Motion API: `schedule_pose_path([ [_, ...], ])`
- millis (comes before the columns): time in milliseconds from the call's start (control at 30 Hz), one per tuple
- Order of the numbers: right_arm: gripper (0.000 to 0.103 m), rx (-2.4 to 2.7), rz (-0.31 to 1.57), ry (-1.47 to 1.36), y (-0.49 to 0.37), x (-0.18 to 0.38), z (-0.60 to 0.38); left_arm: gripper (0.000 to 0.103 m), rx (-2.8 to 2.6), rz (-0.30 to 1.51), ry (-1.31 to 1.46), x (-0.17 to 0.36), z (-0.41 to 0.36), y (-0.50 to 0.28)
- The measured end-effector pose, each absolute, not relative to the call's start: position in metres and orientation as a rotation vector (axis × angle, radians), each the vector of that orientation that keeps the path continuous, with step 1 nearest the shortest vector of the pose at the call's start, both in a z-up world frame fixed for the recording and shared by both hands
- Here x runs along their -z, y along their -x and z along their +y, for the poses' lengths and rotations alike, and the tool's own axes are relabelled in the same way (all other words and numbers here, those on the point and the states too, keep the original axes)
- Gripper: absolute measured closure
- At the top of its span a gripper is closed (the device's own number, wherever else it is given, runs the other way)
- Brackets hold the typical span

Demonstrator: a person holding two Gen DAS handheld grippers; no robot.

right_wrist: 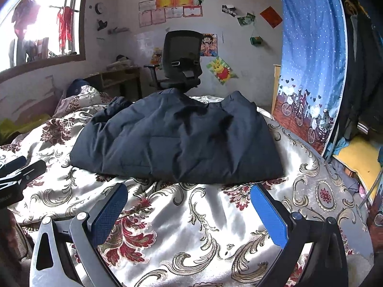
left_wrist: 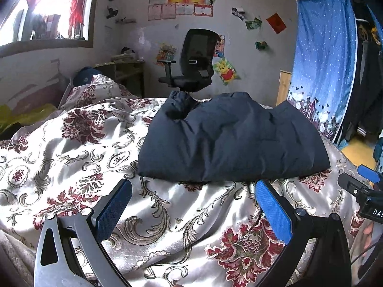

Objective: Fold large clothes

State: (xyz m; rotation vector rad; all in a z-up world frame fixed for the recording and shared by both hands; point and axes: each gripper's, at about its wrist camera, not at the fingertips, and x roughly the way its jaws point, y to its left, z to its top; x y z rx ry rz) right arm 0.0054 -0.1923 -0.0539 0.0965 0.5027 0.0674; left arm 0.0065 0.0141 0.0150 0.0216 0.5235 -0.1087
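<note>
The puffy navy quilted jacket point(left_wrist: 229, 141) lies folded crosswise on the floral satin bedspread point(left_wrist: 71, 157), just beyond both empty, spread claws: left claw point(left_wrist: 194, 205) near its left half, right claw point(right_wrist: 189, 205) centred.

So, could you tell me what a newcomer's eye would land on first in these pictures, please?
The dark navy puffy jacket stands out first, lying bundled in the middle of the floral satin bedspread. Nearest the cameras, the left gripper and right gripper hang open and empty just short of it. Behind, a black office chair stands against the postered wall.
</note>
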Motion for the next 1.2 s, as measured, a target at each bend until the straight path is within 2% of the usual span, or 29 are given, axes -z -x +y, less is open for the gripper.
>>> schedule_pose_path([
  [267,0.000,-0.066,0.514,-0.114,-0.0082,0.0572,-0.1907,0.002,0.091,0.516,0.038,-0.0141,0.0238,-0.0067],
  [1200,0.000,-0.044,0.519,-0.126,-0.0093,0.0581,-0.1928,0.002,0.102,0.515,-0.025,-0.0094,0.0155,-0.0068],
])
